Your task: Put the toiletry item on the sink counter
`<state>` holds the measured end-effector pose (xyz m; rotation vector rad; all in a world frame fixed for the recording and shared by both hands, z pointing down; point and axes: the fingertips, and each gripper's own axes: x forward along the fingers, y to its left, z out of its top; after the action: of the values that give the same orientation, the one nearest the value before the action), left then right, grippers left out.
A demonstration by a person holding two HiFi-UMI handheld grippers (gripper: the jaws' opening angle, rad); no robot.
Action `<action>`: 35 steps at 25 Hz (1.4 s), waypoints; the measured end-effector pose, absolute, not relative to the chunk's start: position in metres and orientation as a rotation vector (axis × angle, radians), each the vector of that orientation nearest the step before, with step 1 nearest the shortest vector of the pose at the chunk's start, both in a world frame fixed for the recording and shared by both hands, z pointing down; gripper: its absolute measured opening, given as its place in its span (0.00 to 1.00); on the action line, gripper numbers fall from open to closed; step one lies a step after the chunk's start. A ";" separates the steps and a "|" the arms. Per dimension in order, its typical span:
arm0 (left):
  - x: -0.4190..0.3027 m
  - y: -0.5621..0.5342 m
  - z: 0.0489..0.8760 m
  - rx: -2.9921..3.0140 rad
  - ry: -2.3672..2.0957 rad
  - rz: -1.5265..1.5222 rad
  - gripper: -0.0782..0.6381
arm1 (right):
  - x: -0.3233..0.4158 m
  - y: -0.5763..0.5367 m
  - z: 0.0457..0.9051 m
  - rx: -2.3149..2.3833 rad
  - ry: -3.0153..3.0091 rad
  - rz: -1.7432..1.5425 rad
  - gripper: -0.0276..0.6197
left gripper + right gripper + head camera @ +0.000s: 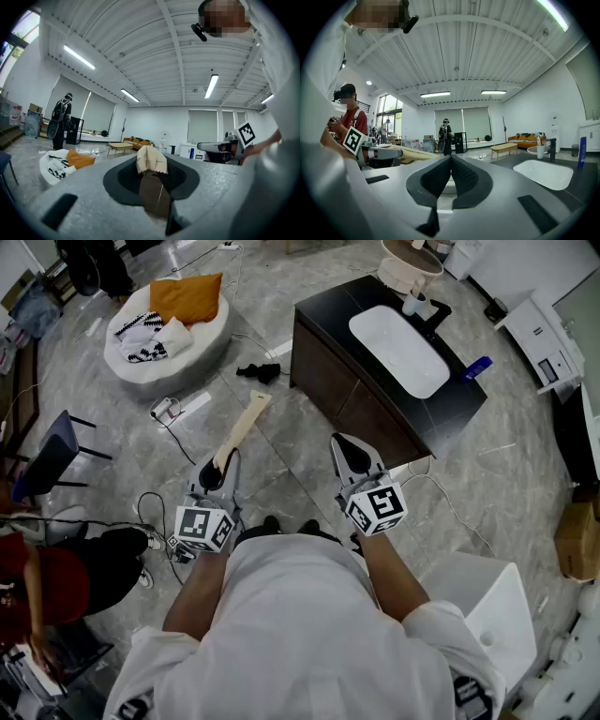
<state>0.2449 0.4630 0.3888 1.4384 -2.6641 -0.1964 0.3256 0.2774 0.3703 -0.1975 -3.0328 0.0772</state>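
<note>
Head view: the sink counter [326, 304], dark-topped with a white basin [398, 351] set in it, is being seen from above. A blue item [476, 367] is lying on the counter top just beside the basin. The left gripper [225, 461] is being held out over the floor, well apart from the counter. A long beige toiletry item [242, 427] is being clamped in it. The item's free end is being pointed toward the counter's near corner without touching it. The right gripper [350, 452] is being held near the counter's front face, its jaws drawn together with nothing in them. A white beanbag [141, 357] carrying an orange cushion [186, 296] is lying well apart from the counter, beyond the left gripper.

Left gripper view: the jaws of the left gripper [152, 180] are being kept narrow, pressed on the toiletry item [151, 161]. Its beige end is sticking up past the tips. The counter is not being made out clearly here.

Right gripper view: the right gripper [450, 164] is being shown with jaws meeting and empty. The basin [543, 173] and counter top [583, 185] are lying just beside it, with the blue item [581, 152] standing at the counter's far edge.
</note>
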 end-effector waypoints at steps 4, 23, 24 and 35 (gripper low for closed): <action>0.236 0.469 0.390 1.443 -2.662 -0.215 0.23 | 0.317 0.280 0.371 -0.214 -3.035 0.060 0.06; 0.191 0.474 0.394 1.609 -2.554 -0.306 0.23 | 0.300 0.269 0.342 -0.189 -3.100 0.017 0.07; 0.188 0.471 0.394 1.605 -2.554 -0.312 0.23 | 0.297 0.268 0.345 -0.193 -3.093 0.018 0.07; 0.105 0.433 0.406 1.567 -2.553 -0.262 0.23 | 0.215 0.226 0.368 -0.211 -3.088 0.127 0.07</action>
<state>0.1052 0.4329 0.4064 1.5666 -2.5529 -0.2617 0.2145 0.2261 0.3683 -0.2113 -3.0881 0.1272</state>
